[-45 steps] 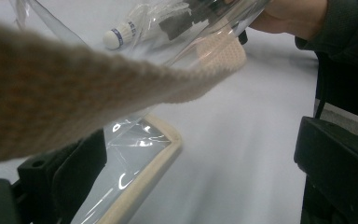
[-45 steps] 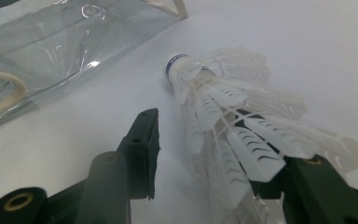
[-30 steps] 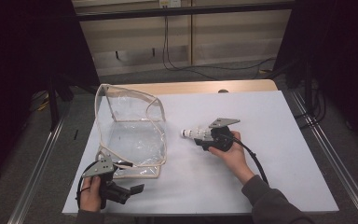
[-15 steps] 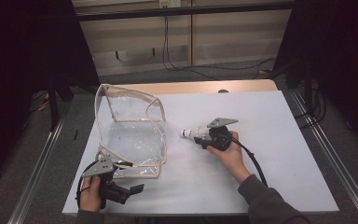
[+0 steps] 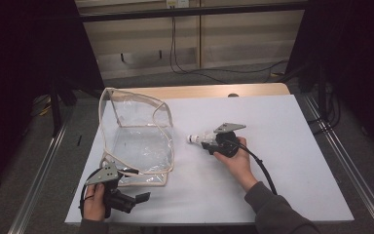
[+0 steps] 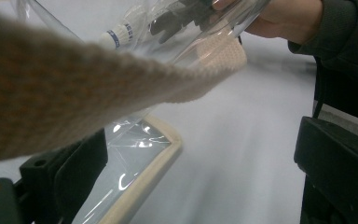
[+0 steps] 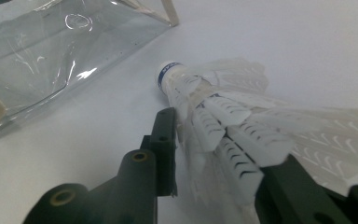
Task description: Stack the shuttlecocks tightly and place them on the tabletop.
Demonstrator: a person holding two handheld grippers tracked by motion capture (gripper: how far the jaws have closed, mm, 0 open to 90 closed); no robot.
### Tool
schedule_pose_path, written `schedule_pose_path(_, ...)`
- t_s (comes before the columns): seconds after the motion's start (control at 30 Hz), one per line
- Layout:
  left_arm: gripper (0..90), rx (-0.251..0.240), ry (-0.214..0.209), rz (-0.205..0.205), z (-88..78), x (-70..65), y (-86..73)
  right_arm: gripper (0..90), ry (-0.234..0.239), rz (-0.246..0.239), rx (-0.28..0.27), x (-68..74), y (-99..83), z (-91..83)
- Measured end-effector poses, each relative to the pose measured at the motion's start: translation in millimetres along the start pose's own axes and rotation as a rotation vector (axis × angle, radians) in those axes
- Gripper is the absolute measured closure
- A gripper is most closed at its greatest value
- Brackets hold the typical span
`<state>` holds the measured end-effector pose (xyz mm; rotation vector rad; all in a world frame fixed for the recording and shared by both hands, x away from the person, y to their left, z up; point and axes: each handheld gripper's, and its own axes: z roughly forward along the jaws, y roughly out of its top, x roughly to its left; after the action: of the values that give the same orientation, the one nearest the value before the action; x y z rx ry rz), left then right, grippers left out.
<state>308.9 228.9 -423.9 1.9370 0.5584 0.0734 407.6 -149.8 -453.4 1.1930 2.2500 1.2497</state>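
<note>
The white feather shuttlecock [image 7: 214,116] lies between the two black jaws of the right gripper [image 5: 205,141]. In the right gripper view, its round cork head with the blue band points to the upper left of the frame, away from the hand, and the feather skirt opens toward the lower right. So its long axis runs along the jaws, head first. The jaws have just been closing, and both pads now seem to press on the feathers, so I judge the shuttlecock is gripped at the skirt.

In the high view, the cork head points left toward the clear plastic bag with cream fabric edging [image 5: 136,141], which stands at the centre left of the frame on the white table [image 5: 282,126]. The bag is near the head but apart from it. The right hand is the nearer one to the shuttlecock; the left gripper [image 5: 126,171] sits at the lower left of the frame, at the near corner of the bag. In the left gripper view a cream strap crosses in front of the camera, and its jaws stand wide apart with the bag's edge between them, so I cannot say it grips anything.

Count: one shuttlecock, one bag, two grippers.
</note>
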Motion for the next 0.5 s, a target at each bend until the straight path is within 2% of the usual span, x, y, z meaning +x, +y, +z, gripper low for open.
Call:
schedule_pose_path(0.13, 2.7, 0.001, -0.001, 0.0, 0.0, 0.1, 0.1, 76.9, 0.006, -0.021, 0.003, 0.9, -0.1, 0.8)
schedule_pose_path(0.5, 2.7, 0.0, 0.001, 0.001, -0.1, -0.1, 0.1, 80.9, 0.002, -0.039, 0.008, 0.8, 0.6, 1.6)
